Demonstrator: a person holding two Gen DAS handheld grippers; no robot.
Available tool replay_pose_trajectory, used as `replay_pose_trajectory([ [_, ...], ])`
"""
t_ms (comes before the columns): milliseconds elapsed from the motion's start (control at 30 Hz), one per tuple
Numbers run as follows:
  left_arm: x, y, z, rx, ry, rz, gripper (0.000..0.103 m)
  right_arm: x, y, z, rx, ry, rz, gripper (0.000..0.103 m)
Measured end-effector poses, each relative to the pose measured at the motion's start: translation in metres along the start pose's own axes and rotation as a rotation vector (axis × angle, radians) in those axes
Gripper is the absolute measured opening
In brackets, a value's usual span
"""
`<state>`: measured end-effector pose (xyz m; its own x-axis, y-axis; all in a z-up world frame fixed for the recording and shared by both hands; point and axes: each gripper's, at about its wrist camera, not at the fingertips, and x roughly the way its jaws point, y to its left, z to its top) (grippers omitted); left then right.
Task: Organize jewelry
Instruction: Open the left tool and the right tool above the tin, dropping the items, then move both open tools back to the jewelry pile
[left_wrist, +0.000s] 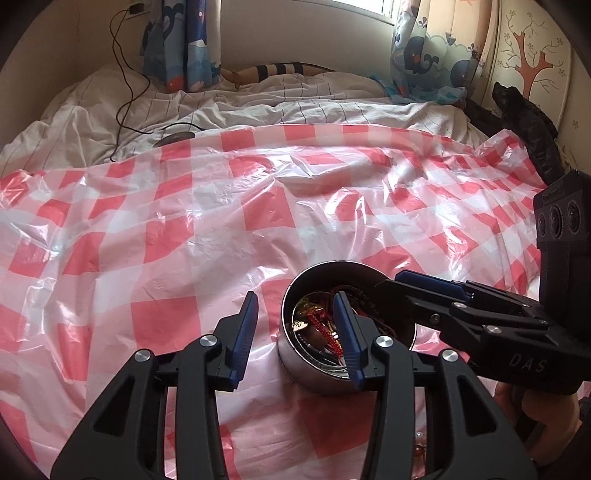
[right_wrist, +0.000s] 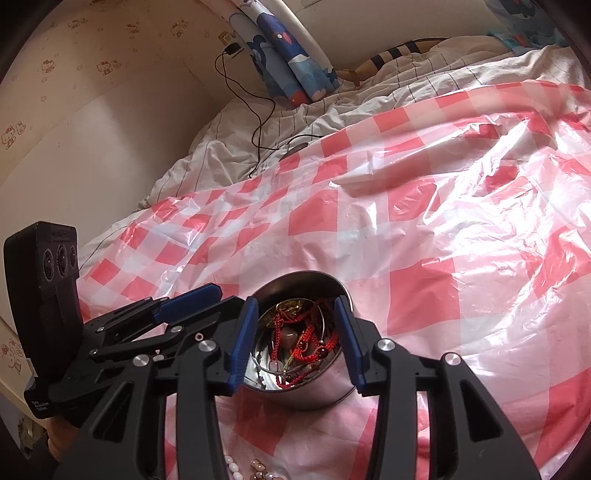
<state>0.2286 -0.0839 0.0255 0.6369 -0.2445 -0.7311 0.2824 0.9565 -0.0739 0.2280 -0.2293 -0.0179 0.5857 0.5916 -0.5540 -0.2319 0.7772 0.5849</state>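
Where a red-and-white checked plastic sheet (left_wrist: 192, 229) covers the bed, both grippers gape.
Between the right gripper's (right_wrist: 295, 339) open fingers, beside the open left gripper (left_wrist: 295, 332), sits a round steel tin (right_wrist: 306, 391) of tangled red cord jewelry (right_wrist: 306, 343).

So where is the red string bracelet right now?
The red bracelet lies tangled with other jewelry inside the round metal tin on the checked plastic sheet, right between the open right gripper jaws.

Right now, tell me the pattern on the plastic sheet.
Red-and-white checks on the plastic sheet, clearest from the left wrist.
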Motion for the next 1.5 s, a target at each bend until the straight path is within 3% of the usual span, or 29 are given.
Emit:
replay_pose_trajectory([
  [533, -0.038, -0.026, -0.012, 0.164, -0.066, 0.136, 0.053, -0.043, 0.007, -0.012, -0.010, -0.020, -0.018, 0.052],
  [667, -0.050, -0.029, -0.021, 0.175, -0.071, 0.135, 0.055, -0.061, 0.008, -0.025, -0.020, -0.017, -0.032, 0.052],
  [767, -0.055, -0.027, -0.032, 0.154, -0.052, 0.092, 0.057, -0.073, 0.004, -0.039, -0.006, 0.001, -0.049, 0.052],
  [967, -0.058, 0.004, -0.070, -0.024, 0.056, -0.147, 0.058, -0.100, 0.001, -0.075, -0.017, 0.052, -0.107, 0.052],
  [1033, -0.060, 0.006, -0.084, -0.041, 0.078, -0.180, 0.058, -0.102, 0.002, -0.086, -0.029, 0.078, -0.132, 0.052],
  [1167, -0.067, -0.011, -0.106, 0.021, 0.087, -0.206, 0.058, -0.092, 0.010, -0.095, -0.089, 0.136, -0.164, 0.052],
  [1300, -0.067, -0.038, -0.115, 0.149, 0.083, -0.207, 0.058, -0.081, 0.016, -0.103, -0.147, 0.184, -0.209, 0.052],
  [1433, -0.064, -0.050, -0.119, 0.188, 0.110, -0.242, 0.058, -0.075, 0.017, -0.107, -0.161, 0.200, -0.230, 0.052],
  [1500, -0.062, -0.050, -0.120, 0.185, 0.123, -0.264, 0.056, -0.075, 0.017, -0.108, -0.165, 0.205, -0.232, 0.046],
])
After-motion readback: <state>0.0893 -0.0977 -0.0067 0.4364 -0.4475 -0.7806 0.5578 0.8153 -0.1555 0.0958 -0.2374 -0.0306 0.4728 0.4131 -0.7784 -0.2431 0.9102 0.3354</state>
